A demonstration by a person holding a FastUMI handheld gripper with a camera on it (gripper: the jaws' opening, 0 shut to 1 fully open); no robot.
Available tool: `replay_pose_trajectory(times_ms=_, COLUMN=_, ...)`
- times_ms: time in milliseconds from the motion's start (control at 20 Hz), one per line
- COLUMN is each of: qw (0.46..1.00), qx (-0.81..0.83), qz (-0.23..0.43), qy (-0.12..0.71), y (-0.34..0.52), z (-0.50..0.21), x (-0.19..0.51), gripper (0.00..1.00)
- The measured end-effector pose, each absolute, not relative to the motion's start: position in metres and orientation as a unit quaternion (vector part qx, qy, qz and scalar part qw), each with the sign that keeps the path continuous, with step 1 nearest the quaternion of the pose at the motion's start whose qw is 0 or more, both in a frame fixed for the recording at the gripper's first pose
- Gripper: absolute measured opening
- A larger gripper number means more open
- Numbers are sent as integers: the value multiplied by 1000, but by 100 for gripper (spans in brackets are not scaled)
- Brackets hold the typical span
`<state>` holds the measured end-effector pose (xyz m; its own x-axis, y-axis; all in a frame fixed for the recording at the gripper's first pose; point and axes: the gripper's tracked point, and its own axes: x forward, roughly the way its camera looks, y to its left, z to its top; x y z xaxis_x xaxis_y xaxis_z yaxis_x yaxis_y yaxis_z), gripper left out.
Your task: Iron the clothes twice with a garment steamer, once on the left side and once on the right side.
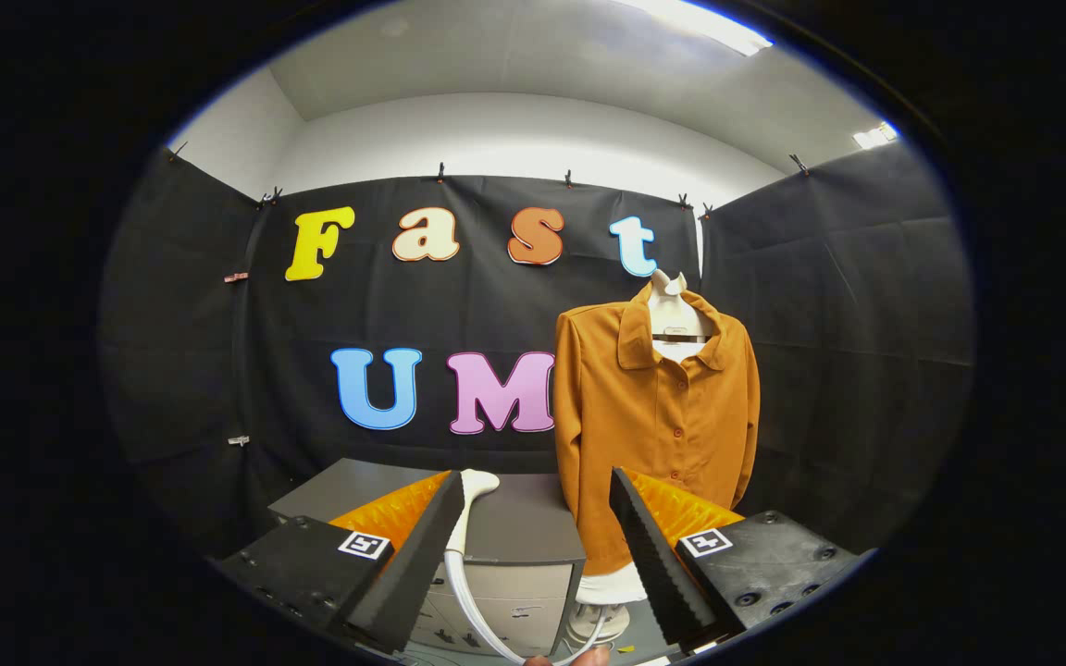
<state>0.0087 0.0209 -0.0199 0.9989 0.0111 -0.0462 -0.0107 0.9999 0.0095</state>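
Ridged, saw-toothed inner faces line both fingers of the gripper (533,490), which stand wide apart with nothing clamped between them; each finger carries a small square marker tag on its upper block. Just inside the left finger, at about 11 o'clock from the gap's middle, the white head of the garment steamer (475,485) rises on its slim neck, resting on the top of a grey drawer cabinet (519,529). The steamer touches neither finger as far as the view shows, though the left finger overlaps its lower neck, so contact there cannot be told. A white hose (466,606) curves down from the steamer, sweeps across the cabinet front at 6 o'clock and bends back toward a pale rounded base on the floor, partly hidden. At the very bottom, a fingertip (588,658) of a person shows beneath the hose. Beyond the right finger, at about 1 o'clock, the orange button-front shirt (655,416) hangs upright on a white dress form (672,310), collar open, sleeves straight down, against the black cloth wall (848,324). The shirt is well apart from the steamer head.
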Motion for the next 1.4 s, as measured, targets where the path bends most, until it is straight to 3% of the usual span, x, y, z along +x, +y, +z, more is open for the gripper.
replay_pose_trajectory(times_ms=300, qw=997, qx=-2, qz=18, qy=74, y=54, z=-58, x=46, gripper=98)
replay_pose_trajectory(times_ms=750, qw=968, qx=2, qz=43, qy=249, y=107, z=-186, x=127, gripper=98)
replay_pose_trajectory(times_ms=1050, qw=947, qx=-17, qz=53, qy=317, y=136, z=-250, x=166, gripper=98)
replay_pose_trajectory(times_ms=1150, qw=946, qx=-30, qz=41, qy=321, y=137, z=-262, x=177, gripper=89)
replay_pose_trajectory(times_ms=1200, qw=944, qx=-37, qz=38, qy=325, y=139, z=-270, x=182, gripper=78)
replay_pose_trajectory(times_ms=1350, qw=943, qx=-34, qz=31, qy=330, y=143, z=-285, x=196, gripper=62)
replay_pose_trajectory(times_ms=1400, qw=940, qx=-31, qz=28, qy=339, y=143, z=-283, x=191, gripper=49)
